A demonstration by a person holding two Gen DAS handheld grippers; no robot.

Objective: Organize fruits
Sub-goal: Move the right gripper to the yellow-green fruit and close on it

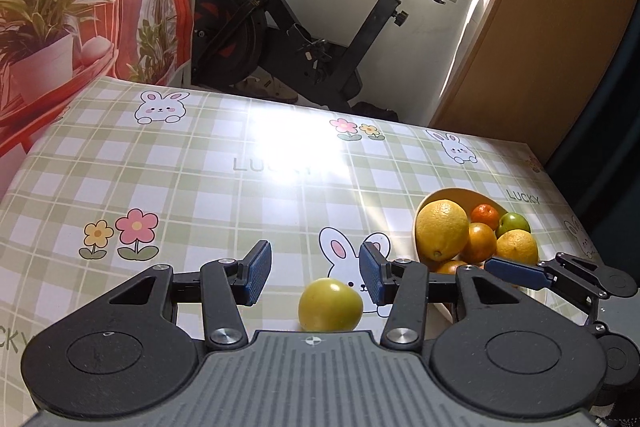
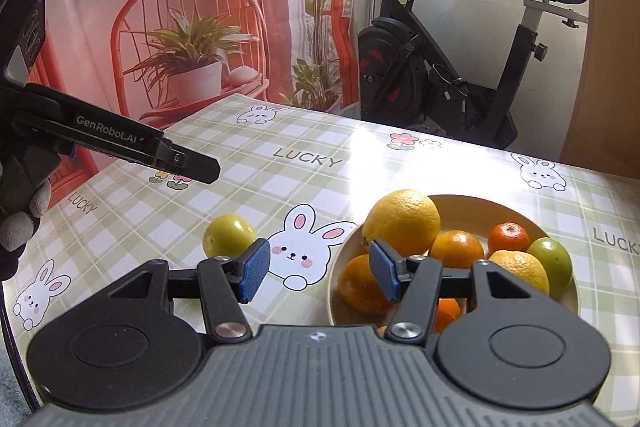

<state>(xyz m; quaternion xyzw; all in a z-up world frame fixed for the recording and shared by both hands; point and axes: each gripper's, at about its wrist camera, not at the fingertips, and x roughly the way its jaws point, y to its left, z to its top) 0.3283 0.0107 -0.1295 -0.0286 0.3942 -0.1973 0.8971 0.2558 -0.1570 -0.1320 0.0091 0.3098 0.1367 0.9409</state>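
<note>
Table (image 1: 200, 163) with checked bunny cloth carries everything. Cream bowl (image 2: 472, 205) holds lemons, oranges and one green fruit. A lone yellow-green fruit (image 1: 330, 304) lies on the cloth left of the bowl, apart from it. Left hand-held gripper (image 1: 316, 277): fingers spread, empty; the fruit sits directly ahead, between and just below the pads, roughly round with no clear long axis. Right hand-held gripper (image 2: 320, 271): also spread, empty, at the bowl's rim, farther from the fruit. Left is judged nearer for the pick.

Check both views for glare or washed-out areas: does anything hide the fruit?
Left wrist view: sun glare bleaches the green checked tablecloth, blurring "LUCKY"; the loose yellow-green fruit stays clear. Right wrist view: glare behind the cream bowl; fruit readable.
</note>
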